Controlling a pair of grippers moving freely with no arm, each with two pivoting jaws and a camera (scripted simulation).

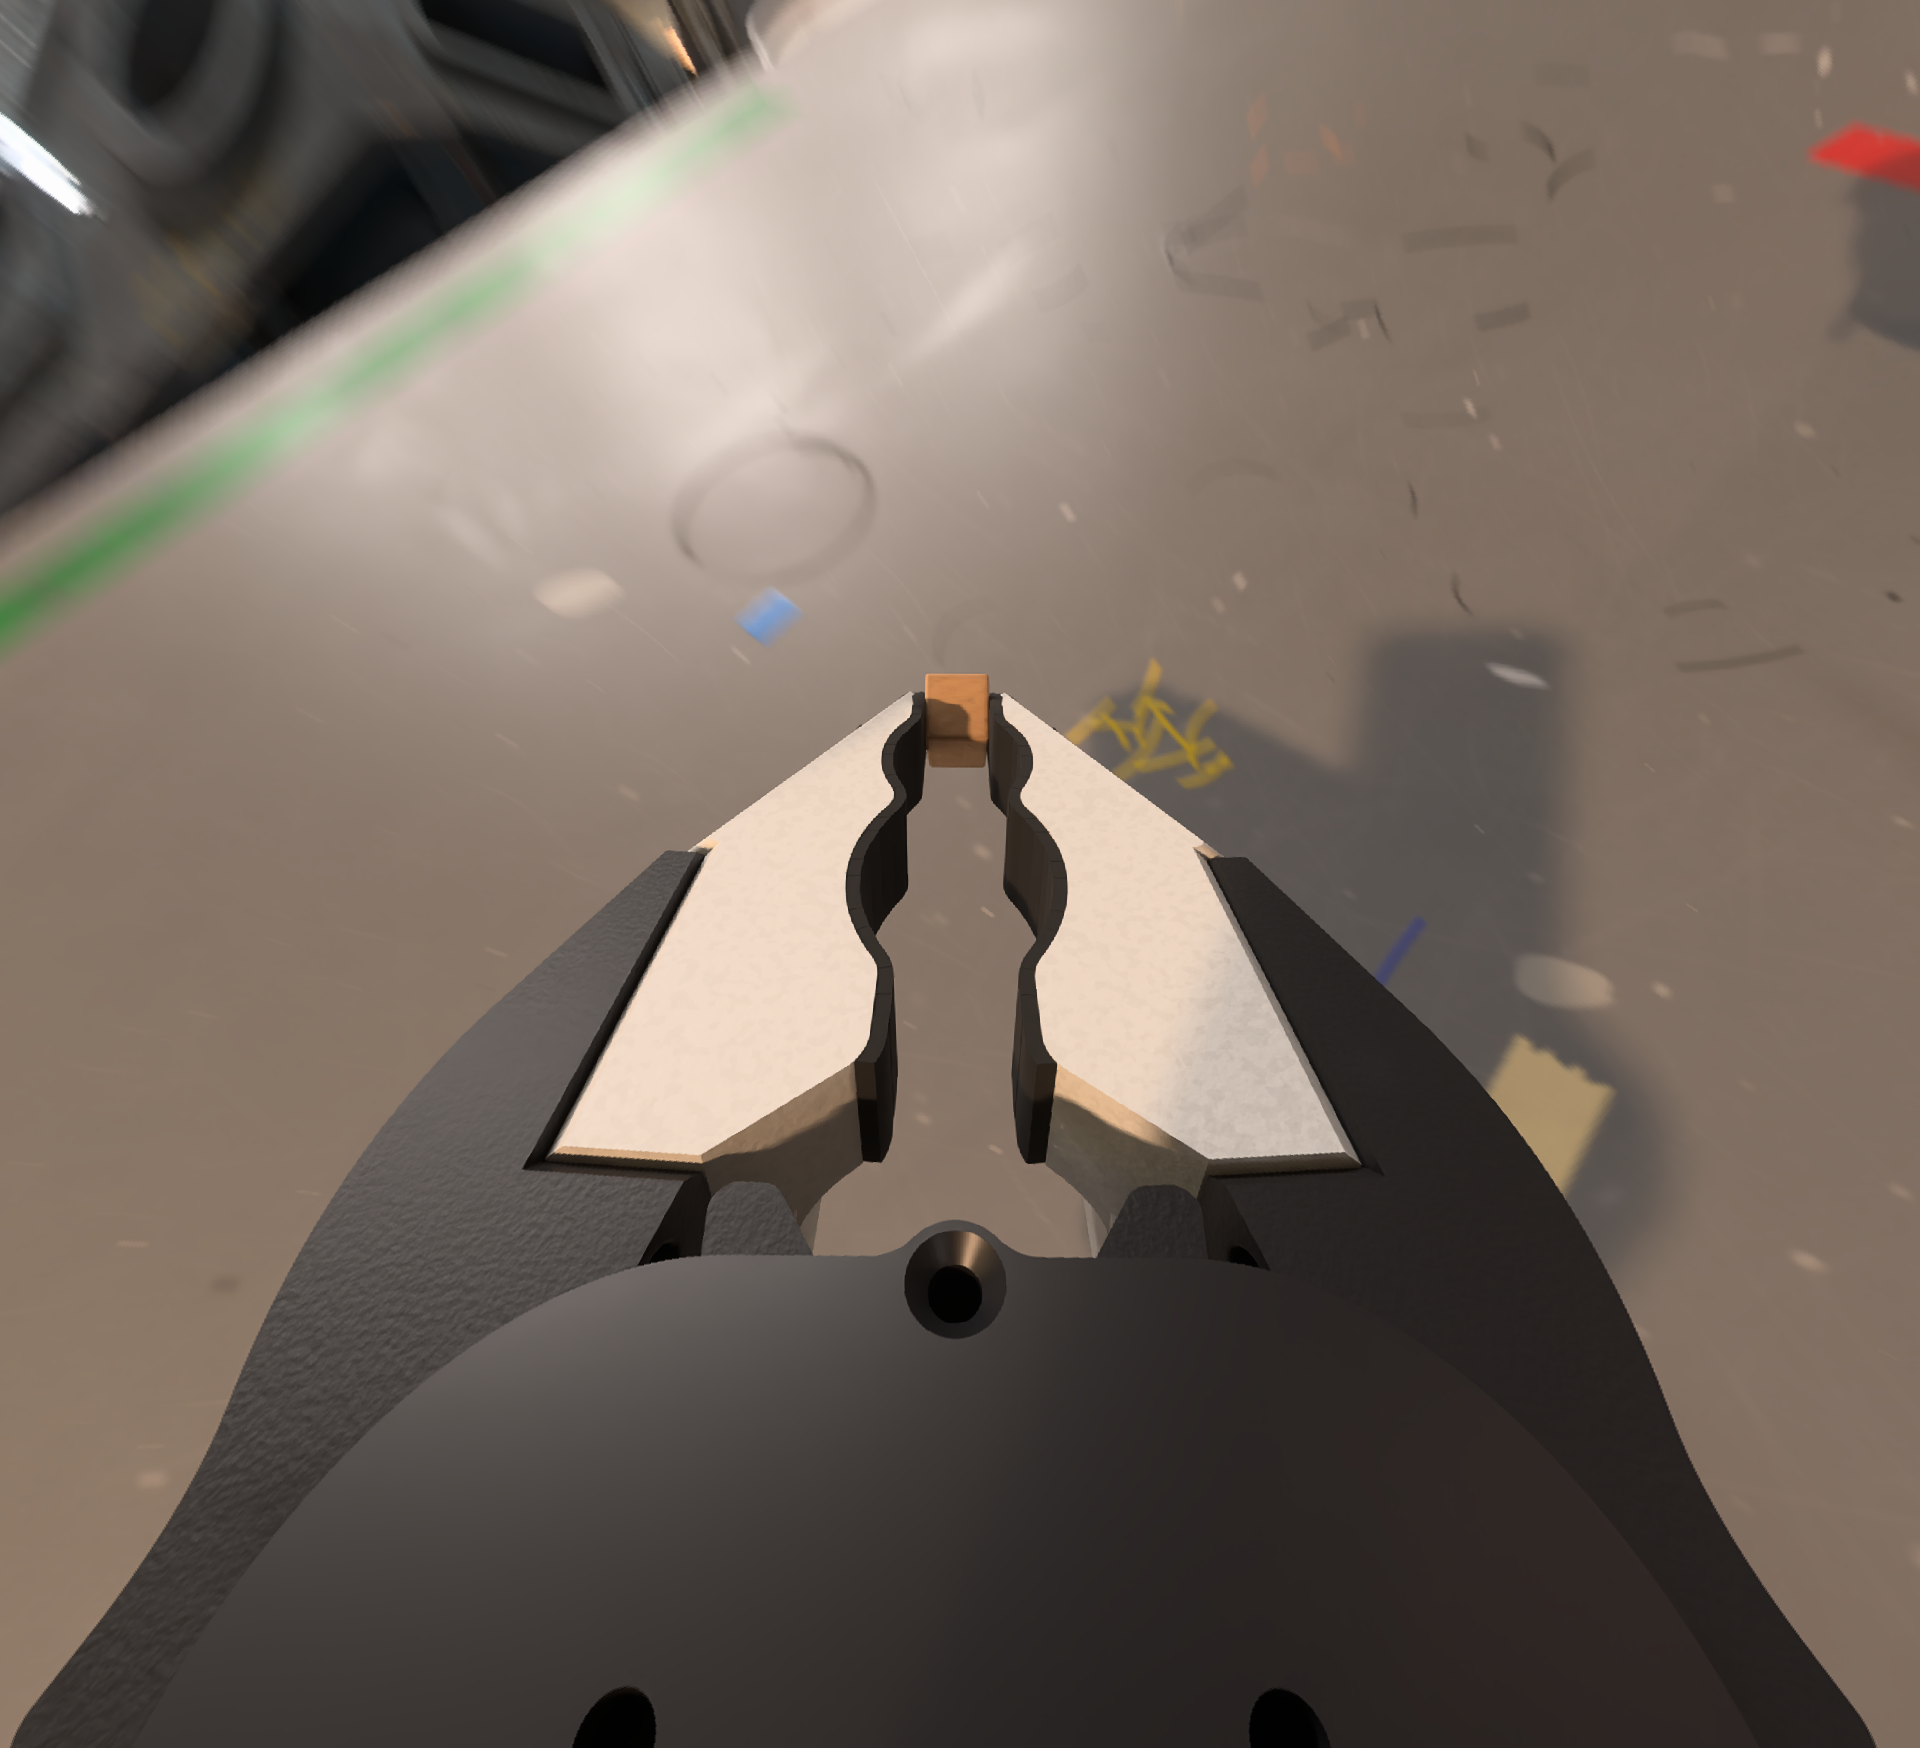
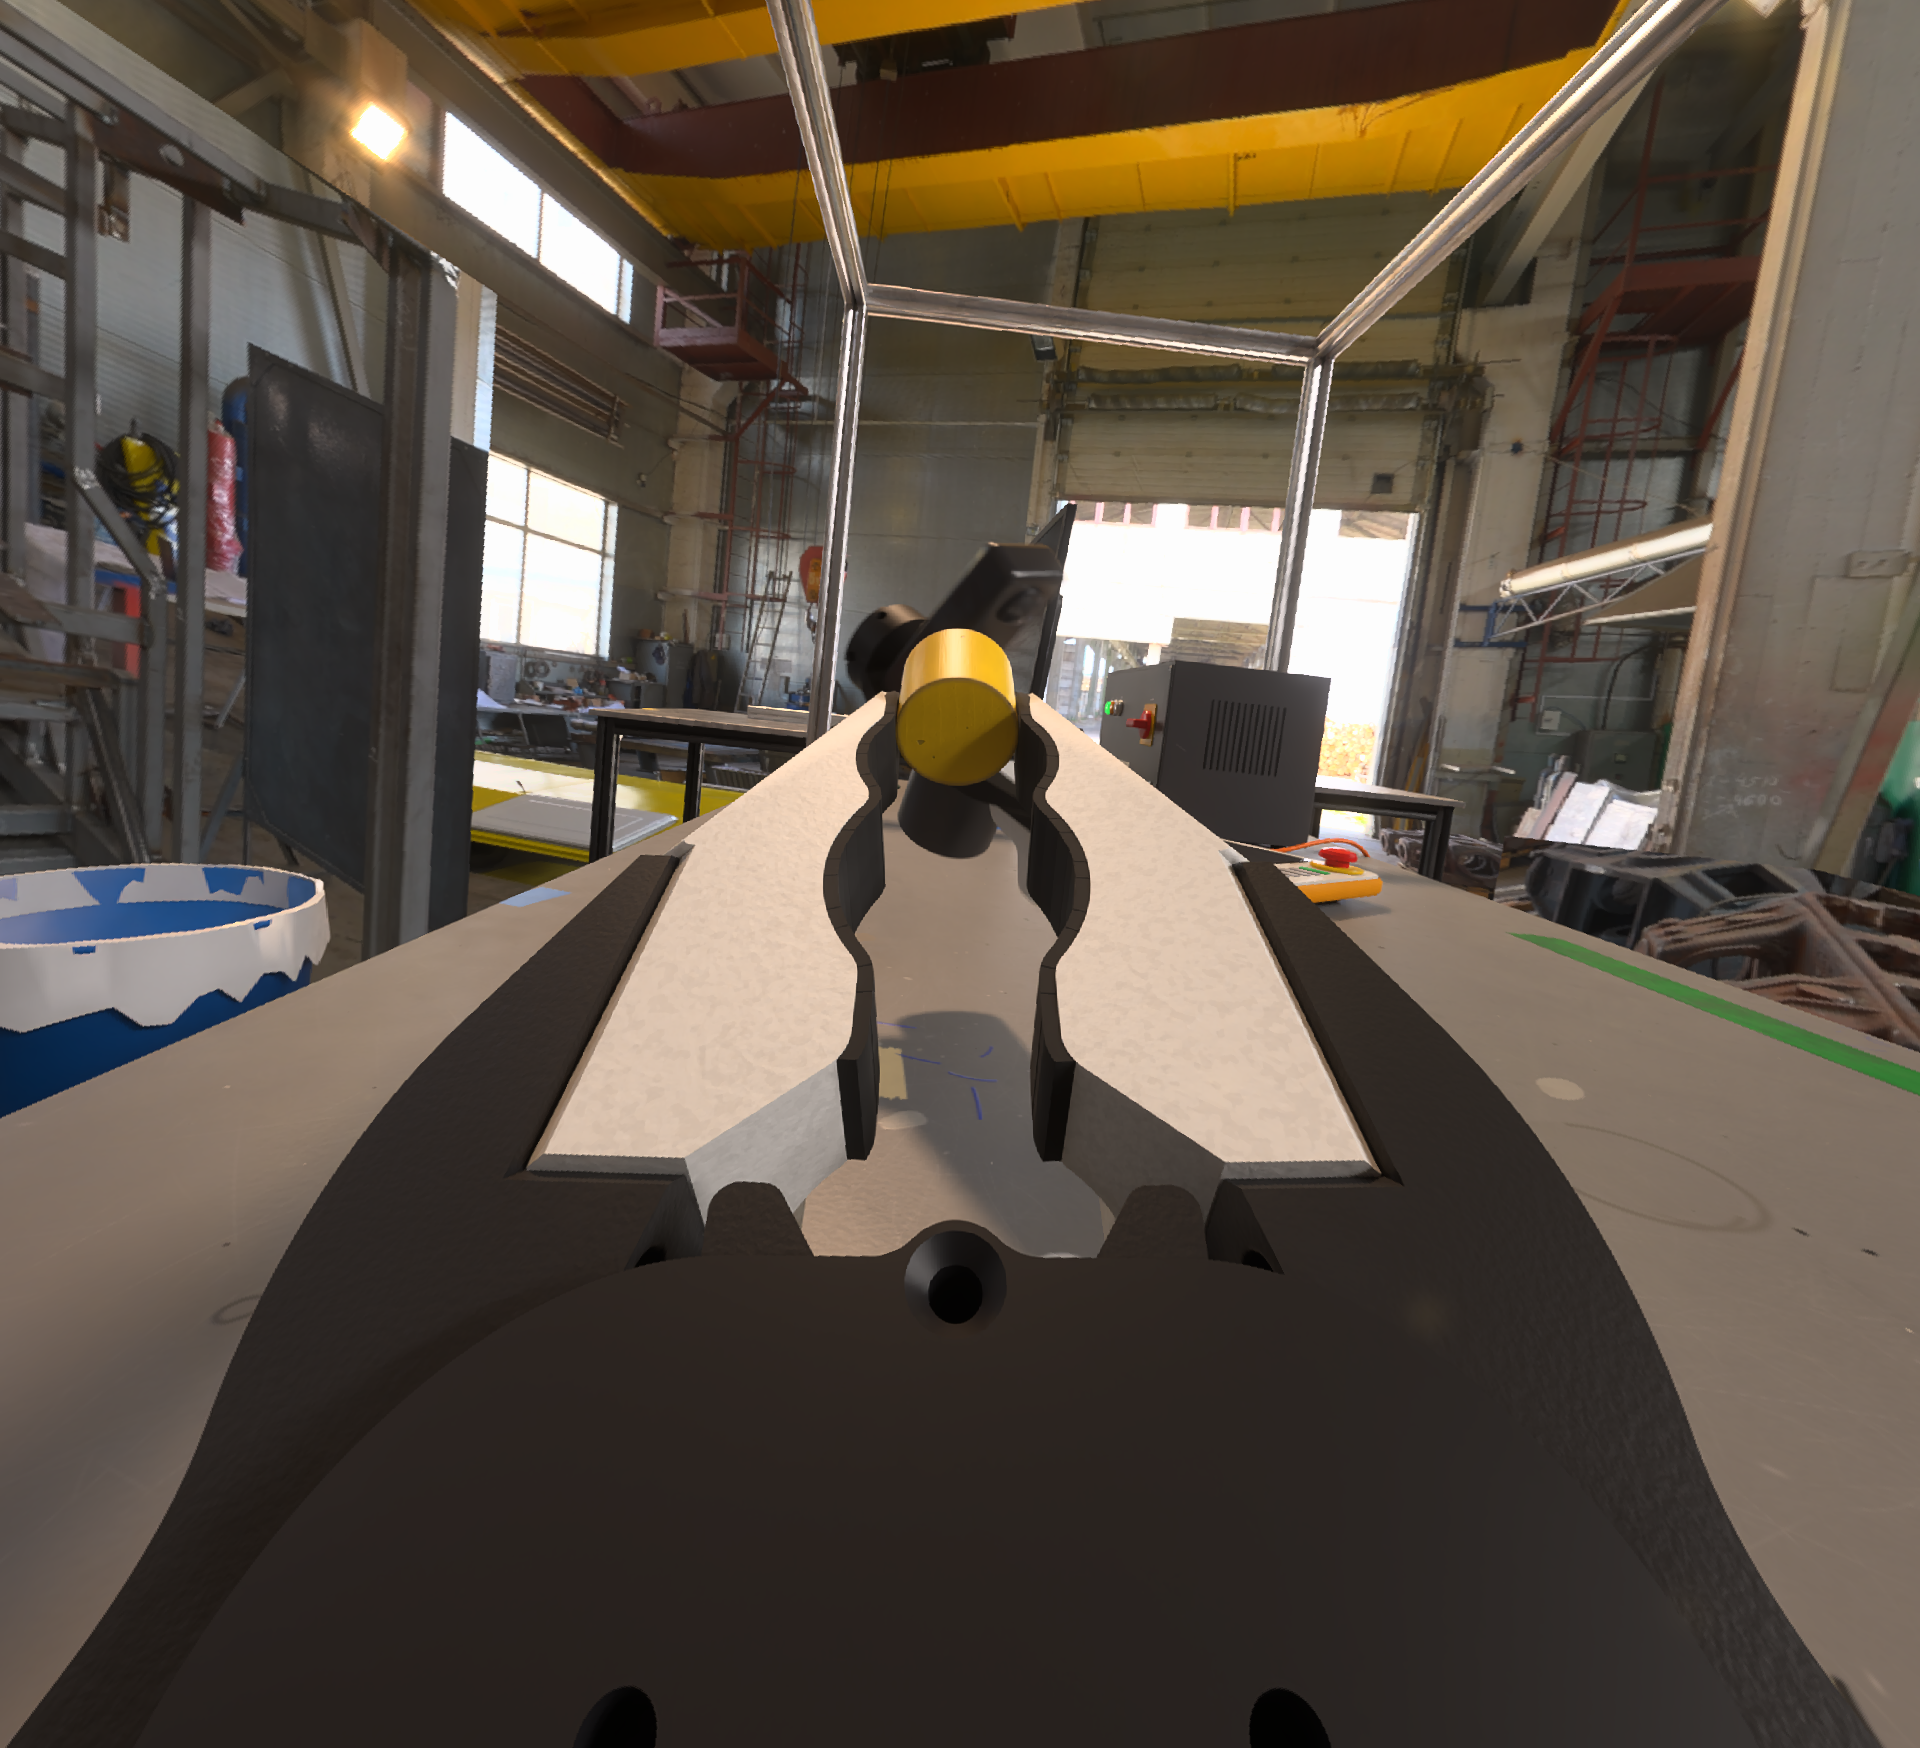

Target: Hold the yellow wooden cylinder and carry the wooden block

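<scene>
While the left gripper pinches the wooden block at its tips, the right gripper clamps the yellow cylinder.

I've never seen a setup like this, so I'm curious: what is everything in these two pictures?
wooden block: one, orange-tan, clamped at the left gripper's tips, above the table
yellow cylinder: one, held at the right gripper's tips
table: one, grey, green stripe along its edge
bucket: one, blue and white, at the table's left edge
button box: one, yellow, red button, far on the table
left gripper: shut on the block
right gripper: shut on the cylinder
</scene>
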